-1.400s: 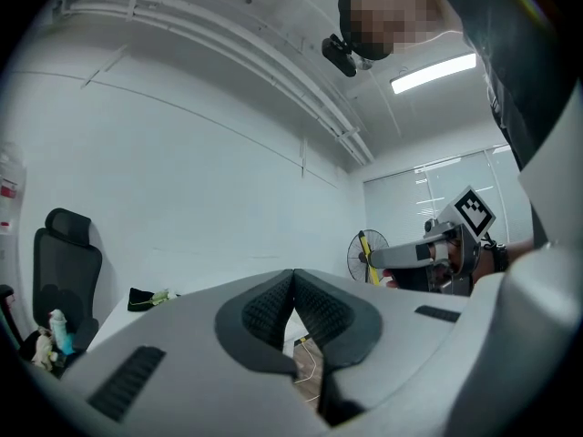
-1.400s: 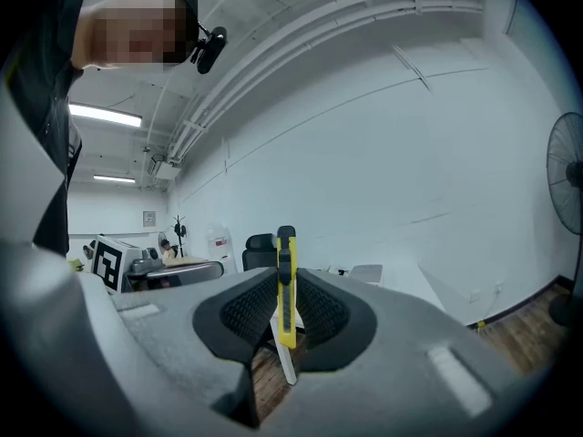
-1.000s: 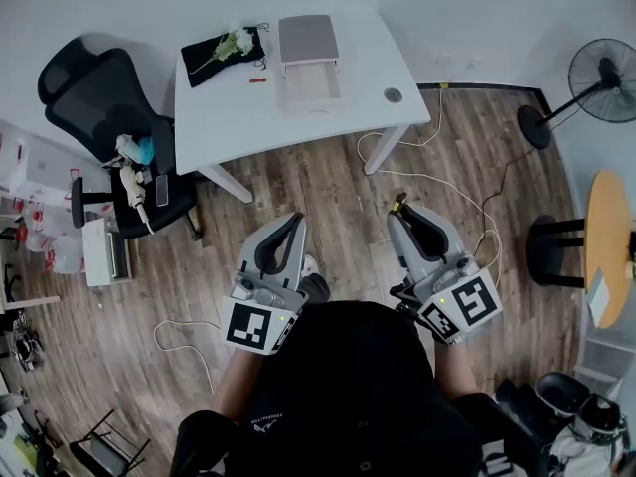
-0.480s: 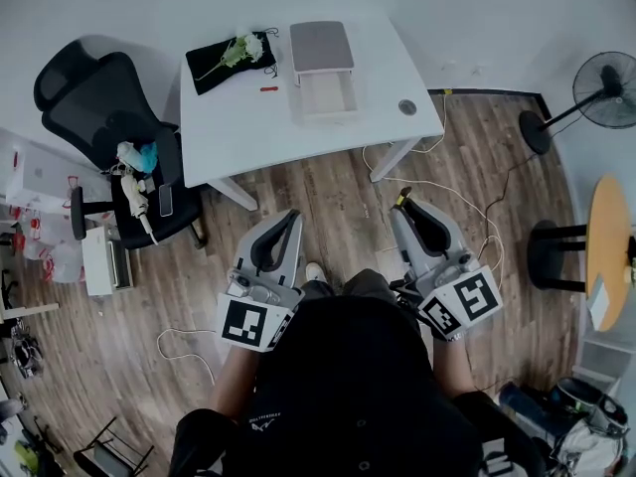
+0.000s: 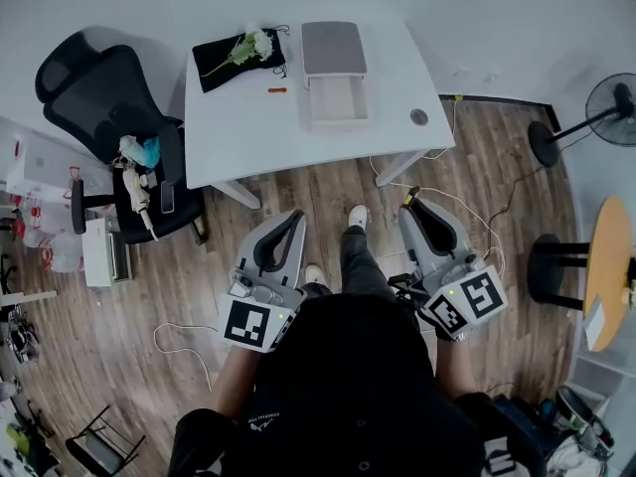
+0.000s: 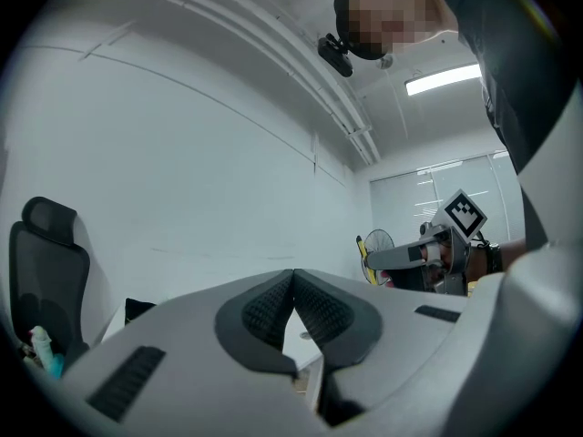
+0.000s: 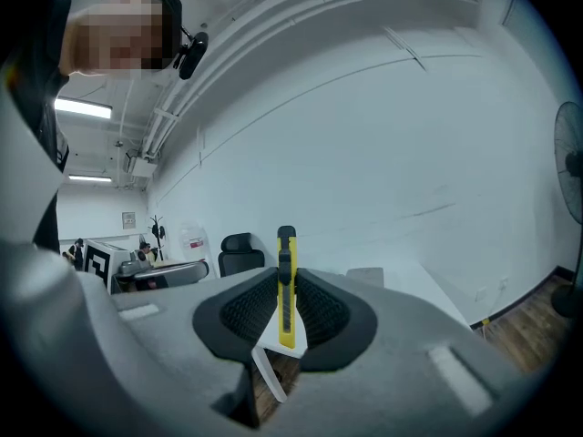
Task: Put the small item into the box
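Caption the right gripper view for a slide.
Right tongs shut on a yellow knife, with a white table ahead.

bare tabletop (image 5: 248, 127) before box (image 5: 334, 50), chair (image 5: 94, 87) left

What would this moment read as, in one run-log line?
left gripper: shut, empty | right gripper: shut on yellow utility knife | box: open, on white table, beyond both grippers
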The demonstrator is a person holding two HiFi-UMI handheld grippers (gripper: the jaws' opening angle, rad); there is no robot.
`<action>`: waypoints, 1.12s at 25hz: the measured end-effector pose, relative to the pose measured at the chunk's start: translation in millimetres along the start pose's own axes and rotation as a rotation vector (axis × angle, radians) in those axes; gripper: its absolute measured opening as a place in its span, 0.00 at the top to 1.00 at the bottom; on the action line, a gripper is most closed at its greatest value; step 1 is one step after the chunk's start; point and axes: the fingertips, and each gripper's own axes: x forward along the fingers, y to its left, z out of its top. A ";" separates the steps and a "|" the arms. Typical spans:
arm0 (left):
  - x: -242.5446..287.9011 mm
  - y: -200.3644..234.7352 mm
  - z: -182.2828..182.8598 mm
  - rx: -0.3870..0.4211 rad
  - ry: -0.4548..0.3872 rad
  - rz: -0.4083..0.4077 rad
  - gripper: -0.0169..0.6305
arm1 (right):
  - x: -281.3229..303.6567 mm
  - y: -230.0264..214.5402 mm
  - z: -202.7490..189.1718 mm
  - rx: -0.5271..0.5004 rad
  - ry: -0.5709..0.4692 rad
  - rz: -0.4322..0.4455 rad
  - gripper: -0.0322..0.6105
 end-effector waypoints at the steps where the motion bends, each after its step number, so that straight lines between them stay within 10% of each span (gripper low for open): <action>1: 4.7 4.5 -0.5 0.000 0.002 0.015 0.97 | 6.7 -5.9 1.8 -0.001 0.003 0.010 0.85; 28: 209.1 103.8 8.6 0.019 0.014 0.366 0.97 | 213.0 -190.9 67.5 0.012 0.070 0.326 0.85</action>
